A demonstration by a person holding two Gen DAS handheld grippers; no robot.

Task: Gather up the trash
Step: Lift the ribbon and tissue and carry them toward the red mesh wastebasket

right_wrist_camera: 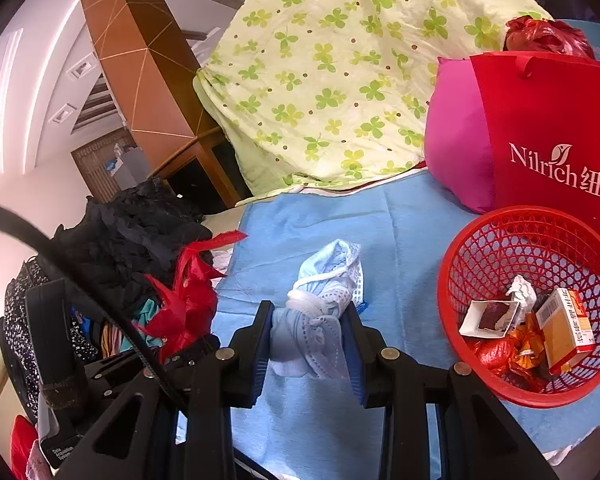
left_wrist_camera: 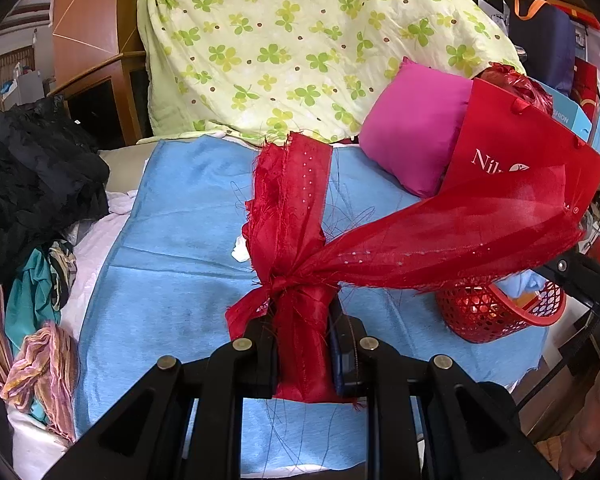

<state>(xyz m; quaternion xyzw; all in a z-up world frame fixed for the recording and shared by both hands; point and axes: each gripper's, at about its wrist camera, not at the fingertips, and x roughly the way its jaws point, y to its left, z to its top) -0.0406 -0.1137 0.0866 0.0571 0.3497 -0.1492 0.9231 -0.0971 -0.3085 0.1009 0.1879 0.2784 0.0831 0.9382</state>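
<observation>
trash held both sides: my left claw (left_wrist_camera: 304, 344) clamps red fabric scrap (left_wrist_camera: 296, 240), my right claw (right_wrist_camera: 310, 340) clamps crumpled face mask (right_wrist_camera: 324, 304). red basket (right_wrist_camera: 460, 248) lies just right of right claw, nearer that hand.

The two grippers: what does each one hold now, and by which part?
The left gripper clamps the red fabric scrap at its bunched lower end. The right gripper clamps the crumpled blue face mask around its lower half.
</observation>
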